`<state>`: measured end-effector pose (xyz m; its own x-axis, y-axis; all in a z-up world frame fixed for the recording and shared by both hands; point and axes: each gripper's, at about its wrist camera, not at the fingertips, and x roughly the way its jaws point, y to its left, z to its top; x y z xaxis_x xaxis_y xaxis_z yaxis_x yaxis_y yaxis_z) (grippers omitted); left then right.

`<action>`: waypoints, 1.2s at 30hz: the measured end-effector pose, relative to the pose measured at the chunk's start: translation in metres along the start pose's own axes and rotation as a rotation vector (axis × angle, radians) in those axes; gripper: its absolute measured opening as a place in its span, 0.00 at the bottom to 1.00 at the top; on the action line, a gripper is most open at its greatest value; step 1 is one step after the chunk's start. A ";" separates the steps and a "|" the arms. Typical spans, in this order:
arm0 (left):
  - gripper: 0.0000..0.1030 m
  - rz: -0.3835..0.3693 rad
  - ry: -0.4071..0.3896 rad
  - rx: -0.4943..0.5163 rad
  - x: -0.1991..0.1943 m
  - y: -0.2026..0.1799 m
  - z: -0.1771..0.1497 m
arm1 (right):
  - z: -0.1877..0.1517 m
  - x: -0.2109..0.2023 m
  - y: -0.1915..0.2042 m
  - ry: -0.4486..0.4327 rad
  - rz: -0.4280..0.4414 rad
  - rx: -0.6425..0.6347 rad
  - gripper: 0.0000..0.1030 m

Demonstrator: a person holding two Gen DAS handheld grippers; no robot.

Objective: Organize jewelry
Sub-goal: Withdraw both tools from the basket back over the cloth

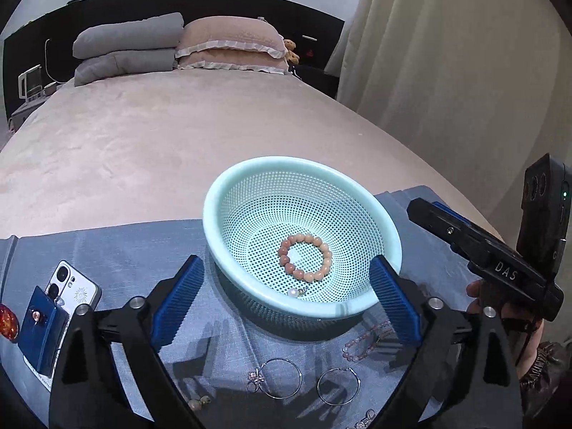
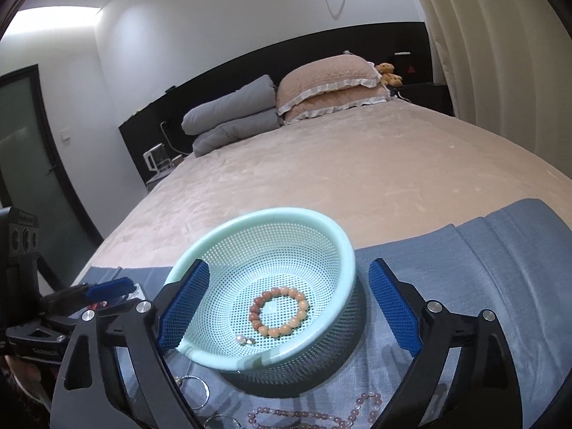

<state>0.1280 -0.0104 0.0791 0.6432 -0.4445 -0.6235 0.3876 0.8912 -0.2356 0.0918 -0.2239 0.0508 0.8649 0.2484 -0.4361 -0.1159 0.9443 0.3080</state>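
Left claw (image 1: pixel 286 296) wide, blue pads either side of the mint basket (image 1: pixel 388 236), nothing gripped. Right claw (image 2: pixel 289 307) also wide, nothing pinched; left pad overlapping the basket's near rim, right pad just outside its wall.

Basket sitting on blue cloth (image 1: pixel 118 250) spread across the foot of the bed (image 1: pixel 143 136). Inside the basket: orange-pink bead bracelet (image 1: pixel 304 257) flat on the perforated bottom, small pearl piece (image 1: pixel 294 292) near the front wall, apart from the bracelet.

On the cloth in front of the basket: two thin metal hoops (image 1: pixel 282 379), a pale pink bead strand (image 2: pixel 314 414), a pair of small pearl earrings (image 1: pixel 198 401) at lower left. Further small pieces at bottom edge, too cut off to identify.

Left of cloth: white phone (image 1: pixel 77 286) partly under a blue box (image 1: pixel 41 332), amber-red object (image 1: pixel 8 321) at frame edge.

Right claw body seen from left wrist view, held by a hand (image 1: pixel 500 312).
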 end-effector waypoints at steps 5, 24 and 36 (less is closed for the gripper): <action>0.94 -0.009 0.011 -0.078 -0.004 0.016 0.003 | 0.001 -0.002 -0.007 -0.004 -0.018 0.029 0.84; 0.94 0.085 0.062 0.146 -0.059 0.043 -0.052 | -0.024 -0.036 0.038 -0.038 0.033 -0.260 0.84; 0.94 0.052 0.117 0.274 -0.071 0.062 -0.113 | -0.076 -0.056 0.038 0.094 0.102 -0.471 0.84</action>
<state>0.0317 0.0863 0.0251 0.5926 -0.3711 -0.7149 0.5298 0.8481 -0.0011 0.0017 -0.1858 0.0231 0.7926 0.3424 -0.5045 -0.4247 0.9037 -0.0539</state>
